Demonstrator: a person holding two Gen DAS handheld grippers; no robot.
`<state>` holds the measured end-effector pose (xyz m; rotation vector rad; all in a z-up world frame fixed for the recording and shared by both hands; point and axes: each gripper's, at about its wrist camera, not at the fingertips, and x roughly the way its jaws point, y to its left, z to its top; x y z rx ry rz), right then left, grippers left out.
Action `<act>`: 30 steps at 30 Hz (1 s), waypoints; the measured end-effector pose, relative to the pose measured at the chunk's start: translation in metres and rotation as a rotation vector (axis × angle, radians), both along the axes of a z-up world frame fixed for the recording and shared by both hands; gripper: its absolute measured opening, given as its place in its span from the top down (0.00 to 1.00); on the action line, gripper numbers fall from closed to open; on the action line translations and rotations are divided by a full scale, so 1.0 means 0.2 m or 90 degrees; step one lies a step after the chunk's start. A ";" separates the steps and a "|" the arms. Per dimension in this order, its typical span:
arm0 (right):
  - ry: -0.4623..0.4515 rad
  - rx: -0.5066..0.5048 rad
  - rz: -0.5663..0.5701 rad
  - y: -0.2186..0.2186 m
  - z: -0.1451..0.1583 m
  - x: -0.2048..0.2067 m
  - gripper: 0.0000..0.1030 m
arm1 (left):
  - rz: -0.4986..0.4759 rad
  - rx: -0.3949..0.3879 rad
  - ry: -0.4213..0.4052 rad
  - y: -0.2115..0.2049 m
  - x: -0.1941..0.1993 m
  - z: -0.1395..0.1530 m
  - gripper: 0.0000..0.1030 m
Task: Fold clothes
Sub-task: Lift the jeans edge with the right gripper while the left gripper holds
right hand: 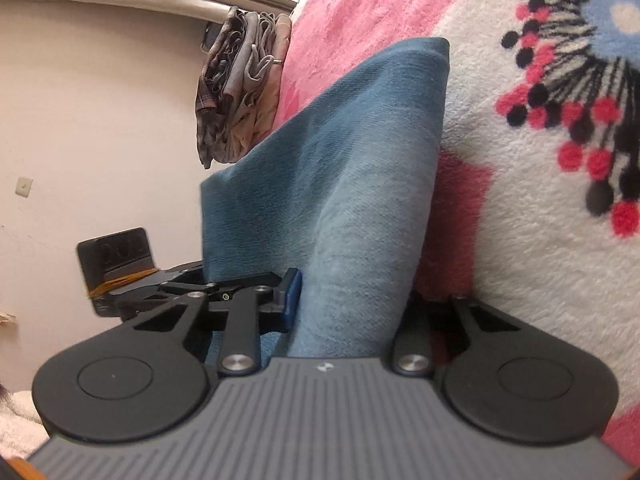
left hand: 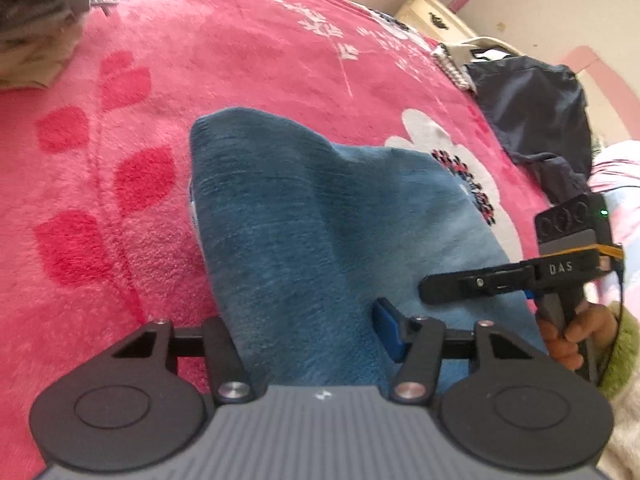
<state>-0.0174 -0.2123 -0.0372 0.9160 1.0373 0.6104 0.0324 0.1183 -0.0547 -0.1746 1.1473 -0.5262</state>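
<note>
A blue towel-like cloth (left hand: 304, 208) lies on the pink floral blanket (left hand: 120, 168), its near part raised into a fold. My left gripper (left hand: 300, 324) is shut on that near edge, with the fabric filling the gap between its black finger and blue pad (left hand: 385, 326). My right gripper (left hand: 460, 286) reaches in from the right, held by a hand (left hand: 576, 332), with a finger lying across the cloth's right side. In the right wrist view the cloth (right hand: 360, 160) stands up as a ridge, and the right gripper (right hand: 356, 300) is shut on its base. The left gripper (right hand: 168, 284) shows just to its left.
A pile of folded clothes (left hand: 36, 20) sits at the blanket's far left, and shows too in the right wrist view (right hand: 240, 92). A dark garment (left hand: 532, 116) and a bag (left hand: 480, 50) lie at the far right. A cream cabinet (left hand: 432, 16) stands beyond the bed.
</note>
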 end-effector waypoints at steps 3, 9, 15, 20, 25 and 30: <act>-0.005 0.000 -0.010 0.00 0.01 -0.02 0.74 | -0.001 0.033 -0.009 -0.06 -0.01 0.04 0.49; -0.011 0.001 -0.021 0.02 0.03 -0.04 0.75 | -0.008 0.074 -0.027 -0.11 -0.05 0.10 0.52; -0.019 -0.002 -0.025 0.03 0.05 -0.04 0.75 | -0.012 0.107 -0.046 -0.15 -0.08 0.13 0.53; -0.024 0.000 -0.030 0.07 0.04 0.00 0.75 | -0.014 0.131 -0.062 -0.16 -0.09 0.16 0.53; -0.029 -0.001 -0.029 0.09 0.05 0.01 0.75 | -0.020 0.161 -0.078 -0.18 -0.10 0.18 0.54; -0.031 -0.006 -0.024 0.10 0.04 0.01 0.75 | -0.026 0.190 -0.086 -0.20 -0.12 0.18 0.54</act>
